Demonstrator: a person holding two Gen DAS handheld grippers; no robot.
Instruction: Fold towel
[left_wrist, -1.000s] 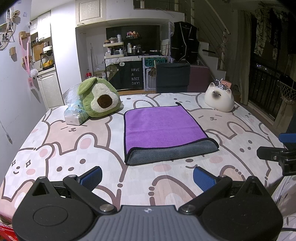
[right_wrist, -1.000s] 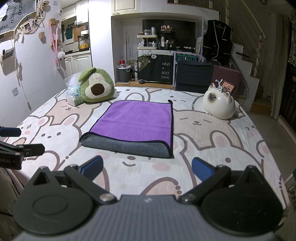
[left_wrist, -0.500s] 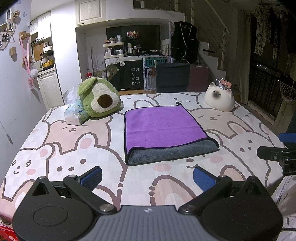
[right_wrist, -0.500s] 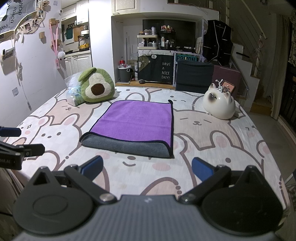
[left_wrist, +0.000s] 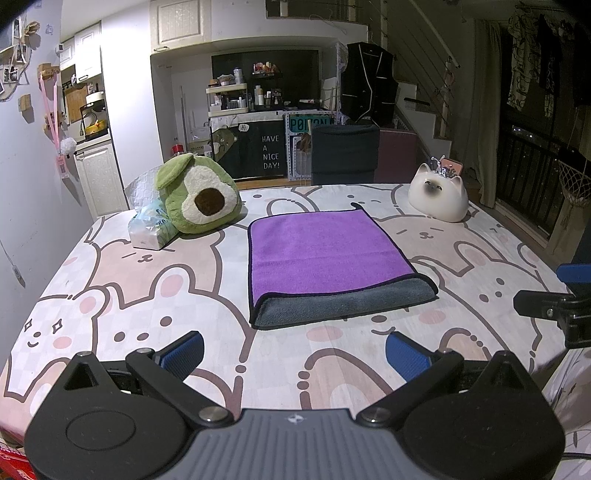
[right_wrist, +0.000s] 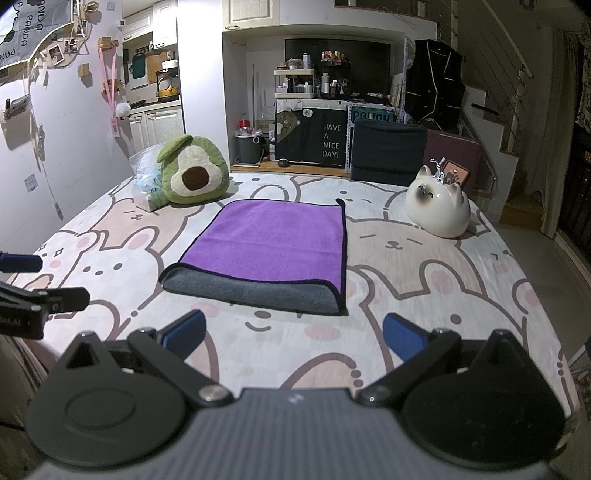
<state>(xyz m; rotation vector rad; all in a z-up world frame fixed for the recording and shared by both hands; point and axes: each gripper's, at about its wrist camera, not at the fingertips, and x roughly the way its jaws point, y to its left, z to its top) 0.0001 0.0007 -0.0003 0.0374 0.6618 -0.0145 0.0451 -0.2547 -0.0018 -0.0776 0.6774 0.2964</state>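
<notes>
Towel (left_wrist: 328, 266): lay folded once on the table (left_wrist: 110, 280), grey fold edge toward both grippers.
Left gripper (left_wrist: 293, 354): jaws spread, empty, short of it.
Right gripper (right_wrist: 293, 334): likewise.

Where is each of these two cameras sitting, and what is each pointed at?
Left wrist: rides the left gripper, facing the towel; the right gripper pokes in at right.
Right wrist: rides the right gripper, facing the same towel; the left gripper shows at left.
Shared: towel, avocado plush, cat figurine.
</notes>
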